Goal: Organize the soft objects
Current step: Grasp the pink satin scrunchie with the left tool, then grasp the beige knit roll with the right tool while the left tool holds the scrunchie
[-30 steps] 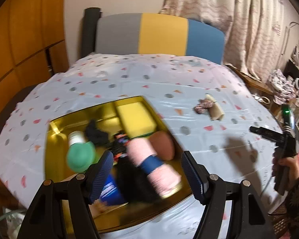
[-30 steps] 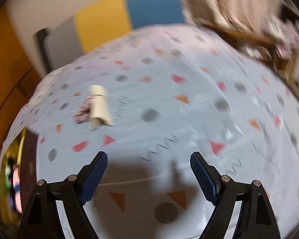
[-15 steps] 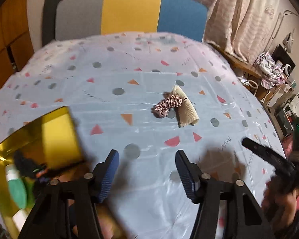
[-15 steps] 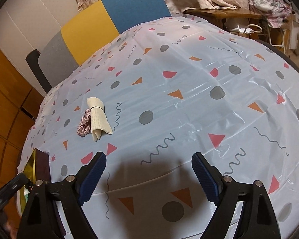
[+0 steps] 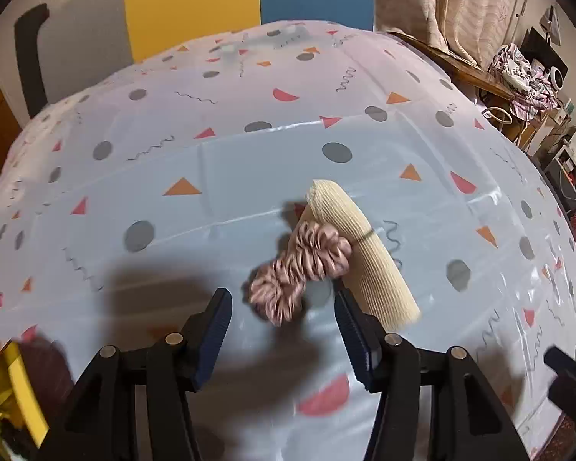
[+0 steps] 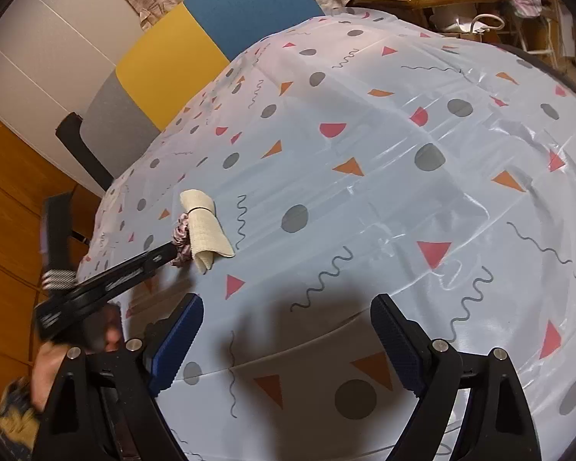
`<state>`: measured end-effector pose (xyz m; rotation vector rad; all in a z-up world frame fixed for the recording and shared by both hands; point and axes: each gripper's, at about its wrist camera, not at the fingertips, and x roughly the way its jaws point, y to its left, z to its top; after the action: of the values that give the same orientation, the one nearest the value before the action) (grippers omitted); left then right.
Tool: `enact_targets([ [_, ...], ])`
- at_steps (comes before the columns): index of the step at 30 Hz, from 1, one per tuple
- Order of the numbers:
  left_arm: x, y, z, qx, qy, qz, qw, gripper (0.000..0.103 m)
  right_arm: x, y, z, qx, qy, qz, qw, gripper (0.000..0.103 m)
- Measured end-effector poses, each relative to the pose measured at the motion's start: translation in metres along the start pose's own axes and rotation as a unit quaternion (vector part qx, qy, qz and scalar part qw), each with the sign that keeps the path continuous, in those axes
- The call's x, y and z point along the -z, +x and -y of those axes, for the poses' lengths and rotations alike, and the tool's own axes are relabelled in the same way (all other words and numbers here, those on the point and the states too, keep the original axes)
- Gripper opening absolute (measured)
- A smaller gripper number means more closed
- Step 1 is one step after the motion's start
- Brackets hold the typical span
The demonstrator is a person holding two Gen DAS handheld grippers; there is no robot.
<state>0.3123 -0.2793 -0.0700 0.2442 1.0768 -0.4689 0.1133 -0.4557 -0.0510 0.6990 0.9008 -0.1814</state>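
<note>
A pink scrunchie (image 5: pixel 299 265) lies on the patterned tablecloth (image 5: pixel 172 238), leaning against a cream ribbed cloth roll (image 5: pixel 364 257) bound with a thin band. My left gripper (image 5: pixel 282 299) points down at the scrunchie with its jaws open. The scrunchie's near end lies between the fingertips, and the pads do not press on it. In the right wrist view the left gripper (image 6: pixel 165 253) reaches the scrunchie (image 6: pixel 181 238) beside the cloth roll (image 6: pixel 205 226). My right gripper (image 6: pixel 287 301) hovers open over bare tablecloth with nothing in it.
A gold tray (image 5: pixel 4 384) shows at the lower left corner with dark items in it. A chair (image 5: pixel 196 4) with a grey, yellow and blue back stands behind the table. Curtains and a cluttered wooden side table (image 5: pixel 476 73) are at the right.
My left gripper swung from over the gold tray across to the scrunchie and cloth roll, dropped closer to them, and its jaws narrowed. The right gripper stayed nearly in place.
</note>
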Motion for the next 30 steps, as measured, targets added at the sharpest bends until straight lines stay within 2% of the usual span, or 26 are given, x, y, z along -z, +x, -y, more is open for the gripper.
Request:
enact_targets([
  [4, -0.011, 0.013, -0.005, 0.021, -0.021, 0.012, 0.9995, 0.057, 0.001, 0.001, -0.003, -0.005, -0.003, -0.004, 1.0, 0.09],
  [8, -0.018, 0.028, 0.003, 0.032, -0.017, 0.012, 0.9993, 0.056, 0.002, 0.003, -0.005, -0.007, -0.006, -0.007, 1.0, 0.09],
  [9, -0.019, 0.032, 0.005, 0.036, -0.016, 0.01, 0.9992, 0.051, 0.002, 0.003, -0.005, -0.006, -0.007, -0.006, 1.0, 0.09],
  [10, -0.019, 0.036, 0.007, 0.037, -0.015, 0.003, 0.9992, 0.029, 0.002, 0.004, -0.006, -0.004, -0.01, -0.004, 1.0, 0.09],
  [11, -0.017, 0.038, 0.007, 0.038, -0.019, 0.001, 0.9991, 0.023, 0.002, 0.004, -0.007, -0.003, -0.014, -0.003, 1.0, 0.09],
  [15, -0.004, 0.028, 0.01, 0.026, -0.025, 0.008, 0.9993, 0.017, 0.002, 0.004, -0.009, 0.0, -0.022, -0.001, 1.0, 0.09],
  [21, 0.025, -0.002, 0.01, 0.035, -0.074, 0.004, 0.9967, 0.017, 0.003, 0.006, -0.01, 0.005, -0.031, -0.008, 0.999, 0.09],
  [25, 0.05, -0.031, 0.018, 0.04, -0.071, 0.012, 0.9966, 0.017, 0.005, 0.011, -0.008, 0.013, -0.033, -0.018, 0.999, 0.09],
  [30, 0.091, -0.069, 0.034, 0.025, -0.032, 0.045, 0.9982, 0.017, 0.008, 0.019, -0.009, 0.029, -0.045, -0.036, 0.998, 0.09],
])
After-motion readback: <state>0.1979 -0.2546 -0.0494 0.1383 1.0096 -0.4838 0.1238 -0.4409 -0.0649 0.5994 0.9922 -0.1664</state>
